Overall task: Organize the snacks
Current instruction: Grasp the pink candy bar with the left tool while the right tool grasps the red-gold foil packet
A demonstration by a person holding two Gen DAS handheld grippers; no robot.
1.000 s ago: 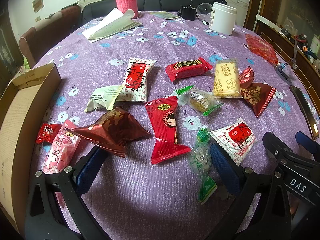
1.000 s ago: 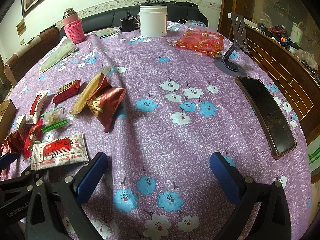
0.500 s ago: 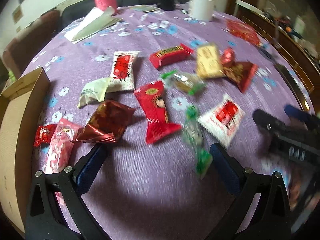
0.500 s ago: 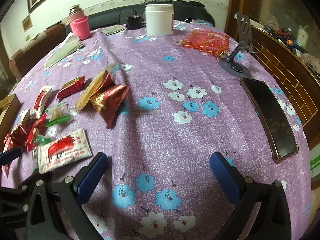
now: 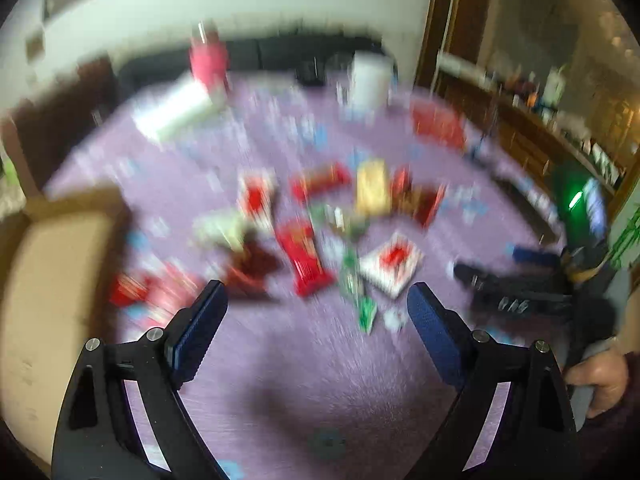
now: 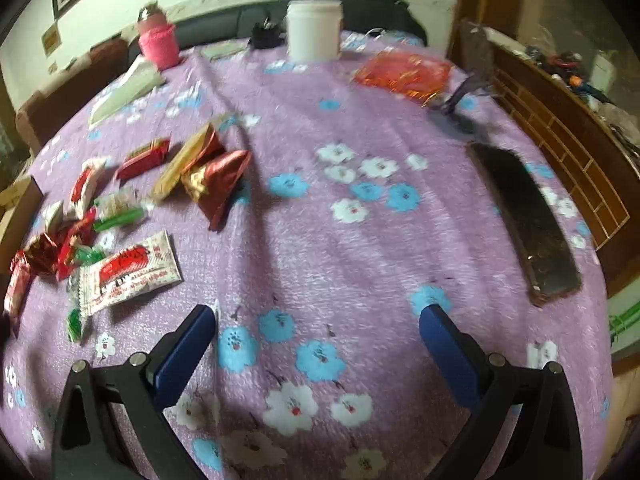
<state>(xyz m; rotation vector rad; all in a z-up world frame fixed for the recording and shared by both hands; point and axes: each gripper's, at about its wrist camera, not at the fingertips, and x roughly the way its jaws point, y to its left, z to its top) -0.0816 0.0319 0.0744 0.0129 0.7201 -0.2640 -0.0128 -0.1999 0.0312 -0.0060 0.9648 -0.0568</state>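
Several wrapped snacks lie on the purple flowered tablecloth [image 6: 320, 240]. The left wrist view is blurred: a red packet [image 5: 304, 256], a white and red packet [image 5: 394, 264] and a yellow packet [image 5: 372, 192] show ahead of my left gripper [image 5: 316, 312], which is open and empty above the cloth. An open cardboard box [image 5: 52, 272] is at the left. My right gripper [image 6: 318, 332] is open and empty; its body also shows in the left wrist view [image 5: 516, 292]. A white and red packet [image 6: 128, 272] and a dark red foil packet [image 6: 220, 180] lie to its left.
A black phone [image 6: 524, 224] lies at the right edge, a phone stand [image 6: 464, 104] beyond it. A white jar [image 6: 314, 30], a pink-sleeved flask [image 6: 158, 42], a red bag [image 6: 404, 74] and folded paper [image 6: 128, 88] stand at the far side.
Both grippers have pulled back and up from the table, so the snacks look farther away. The left wrist view has become heavily blurred. Both stay open and empty.
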